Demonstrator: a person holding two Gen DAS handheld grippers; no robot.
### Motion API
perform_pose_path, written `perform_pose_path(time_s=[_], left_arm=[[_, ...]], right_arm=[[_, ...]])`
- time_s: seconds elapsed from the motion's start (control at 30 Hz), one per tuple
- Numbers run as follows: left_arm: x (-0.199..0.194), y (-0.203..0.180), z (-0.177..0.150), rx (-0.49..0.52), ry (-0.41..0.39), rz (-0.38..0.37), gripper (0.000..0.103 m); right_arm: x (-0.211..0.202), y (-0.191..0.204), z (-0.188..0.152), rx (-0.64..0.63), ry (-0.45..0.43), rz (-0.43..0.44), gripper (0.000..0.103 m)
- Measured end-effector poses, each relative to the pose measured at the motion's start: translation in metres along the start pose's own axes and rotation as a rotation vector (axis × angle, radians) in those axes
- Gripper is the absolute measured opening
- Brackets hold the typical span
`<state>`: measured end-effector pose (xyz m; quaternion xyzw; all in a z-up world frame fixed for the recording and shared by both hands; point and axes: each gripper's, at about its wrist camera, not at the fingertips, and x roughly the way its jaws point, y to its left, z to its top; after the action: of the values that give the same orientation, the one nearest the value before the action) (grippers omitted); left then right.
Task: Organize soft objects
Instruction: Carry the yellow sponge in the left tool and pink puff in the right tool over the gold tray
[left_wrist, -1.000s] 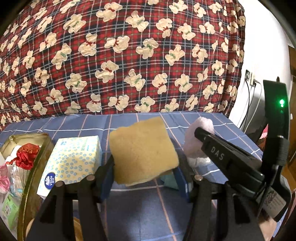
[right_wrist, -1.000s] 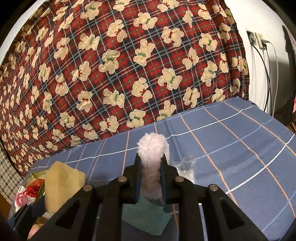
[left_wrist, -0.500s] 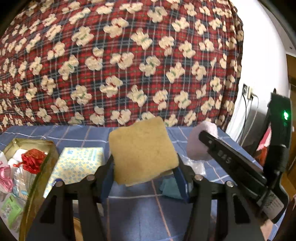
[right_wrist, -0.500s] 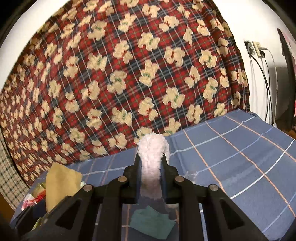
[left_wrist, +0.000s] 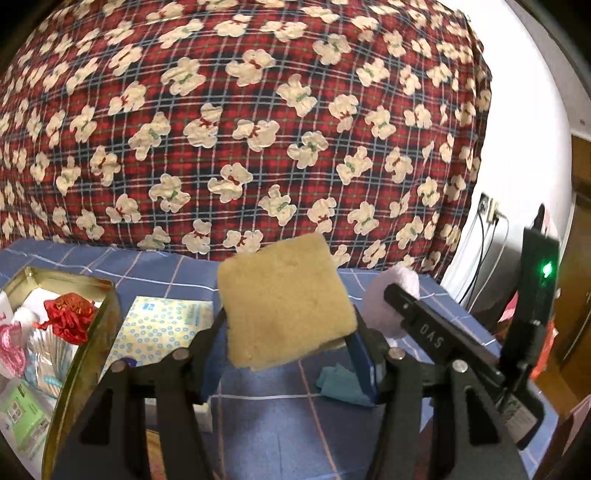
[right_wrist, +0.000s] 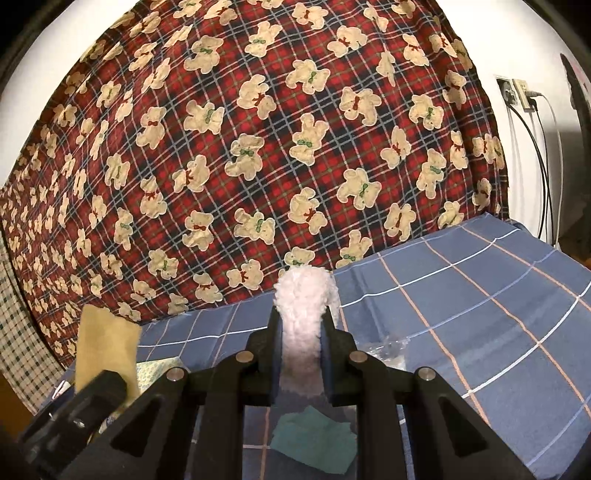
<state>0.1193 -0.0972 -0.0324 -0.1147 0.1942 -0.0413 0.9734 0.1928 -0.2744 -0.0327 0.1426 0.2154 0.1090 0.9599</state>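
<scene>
L gripper (left_wrist: 286, 328) clamps tan sponge (left_wrist: 284, 299), frame ctr | R gripper (right_wrist: 301, 354) pinches white fluffy item (right_wrist: 303, 325), ctr | we judge: both lifted, tin (left_wrist: 88, 332) lower left partly filled, teal cloth (right_wrist: 314, 435) left on counter (right_wrist: 480, 314)

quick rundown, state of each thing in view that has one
left gripper: shut on yellow sponge
yellow sponge: held, lifted
right gripper: shut on white fluffy piece
white fluffy piece: held, squeezed
gold tin: open, filled
teal cloth: lying crumpled

Tissue pack (left_wrist: 162, 325) just right of tin (left_wrist: 92, 347) (cloth (left_wrist: 340, 384) further right), bear blanket (left_wrist: 258, 129) behind.
</scene>
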Motion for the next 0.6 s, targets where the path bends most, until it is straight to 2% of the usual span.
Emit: perform_pose_path(time_s=[0.27,0.4,0.53,0.6], left_arm=[[-0.019,0.017,0.004,-0.044,-0.031,-0.030,0.058],[-0.028,0.024,0.009,-0.019,-0.032,-0.007,0.058],[-0.033,0.030,0.021,0.017,-0.006,0.001,0.058],[-0.040,0.034,0.029,0.043,-0.020,0.017,0.058]], right_arm=[[-0.001,0.013,-0.004,-0.034,-0.002,0.019,0.019],[-0.001,0.022,-0.006,-0.038,0.002,0.045,0.019],[0.009,0.031,-0.005,-0.034,0.062,0.094,0.019],[0.011,0.037,-0.005,-0.034,0.085,0.114,0.019]])
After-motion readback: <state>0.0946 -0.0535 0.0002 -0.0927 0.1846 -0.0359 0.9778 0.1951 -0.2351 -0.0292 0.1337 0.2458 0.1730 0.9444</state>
